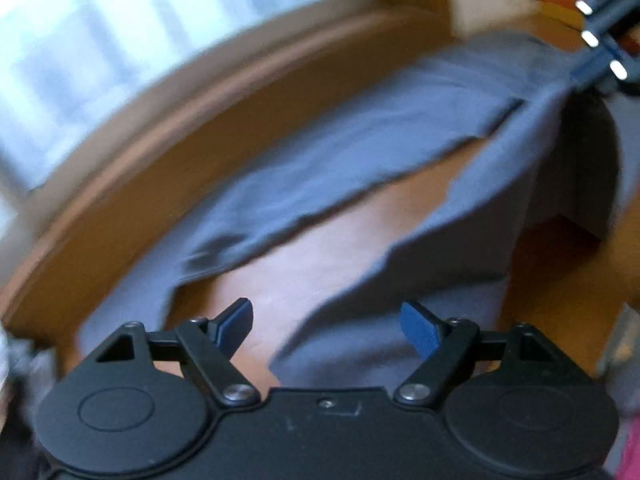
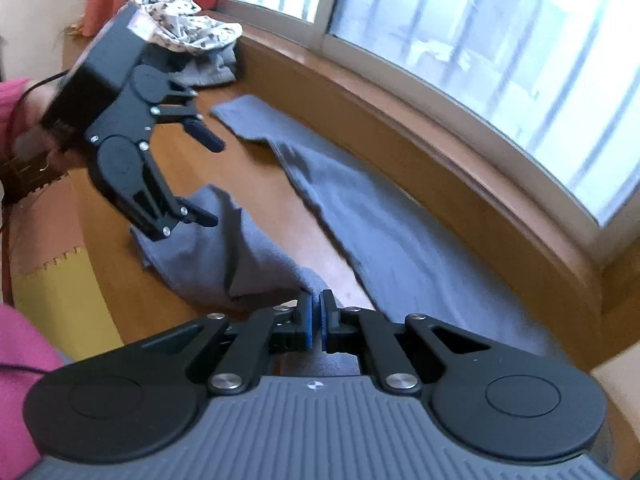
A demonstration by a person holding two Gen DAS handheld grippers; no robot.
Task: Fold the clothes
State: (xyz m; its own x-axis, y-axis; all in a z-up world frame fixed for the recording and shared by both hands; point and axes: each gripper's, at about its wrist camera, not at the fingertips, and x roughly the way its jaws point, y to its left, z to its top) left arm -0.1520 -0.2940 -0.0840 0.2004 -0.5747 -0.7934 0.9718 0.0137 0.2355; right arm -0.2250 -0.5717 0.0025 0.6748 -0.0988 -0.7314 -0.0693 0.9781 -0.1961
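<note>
On the wooden platform (image 2: pixel 256 184) below the window (image 2: pixel 480 40): grey trousers (image 2: pixel 380 232), legs spread apart, one running along the sill. Right gripper (image 2: pixel 318 316): jaws pinched on the trousers' near edge. Left gripper (image 2: pixel 208 178): jaws wide, holding nothing, above the other leg. Behind: patterned cloth (image 2: pixel 188 24) heaped on grey fabric.

R tongs (image 2: pixel 316 316) clamp grey pants (image 2: pixel 384 232), L tongs (image 2: pixel 208 180) agape
</note>
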